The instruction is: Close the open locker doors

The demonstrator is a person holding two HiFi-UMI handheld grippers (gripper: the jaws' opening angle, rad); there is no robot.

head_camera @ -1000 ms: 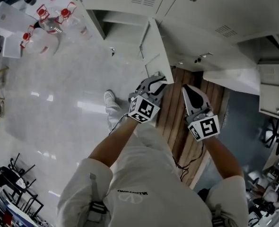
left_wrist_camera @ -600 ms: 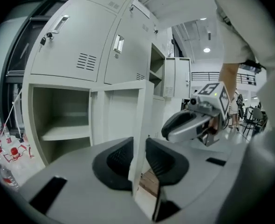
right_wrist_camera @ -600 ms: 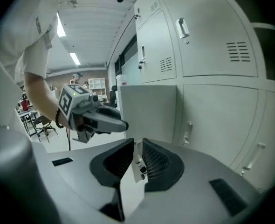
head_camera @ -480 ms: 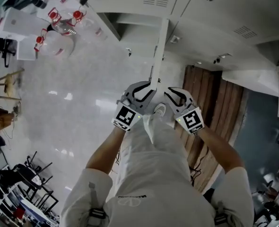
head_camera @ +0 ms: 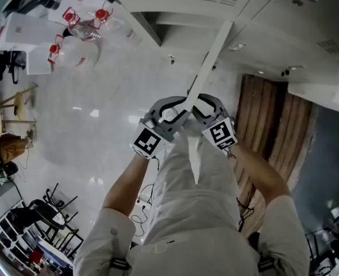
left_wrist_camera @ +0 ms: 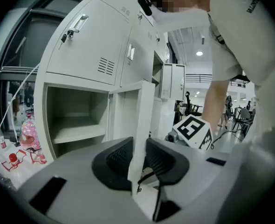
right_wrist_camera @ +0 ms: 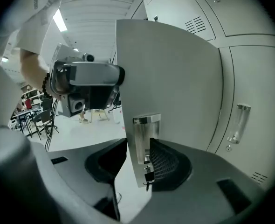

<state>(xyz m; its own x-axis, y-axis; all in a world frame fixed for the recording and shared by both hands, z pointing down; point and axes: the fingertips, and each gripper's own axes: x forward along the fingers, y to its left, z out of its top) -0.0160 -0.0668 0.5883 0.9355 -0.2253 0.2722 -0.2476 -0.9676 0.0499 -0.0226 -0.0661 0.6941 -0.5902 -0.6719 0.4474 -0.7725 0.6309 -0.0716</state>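
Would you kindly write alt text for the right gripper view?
The right tongs, whose jaws have just been opening, straddle the free edge of an open grey locker door at its chrome handle. The left tongs meet the same edge higher up; closed lockers stand at right.

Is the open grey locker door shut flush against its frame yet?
No, the grey metal locker door stands swung out, edge-on to the left gripper view, with the shelved compartment beside it exposed.
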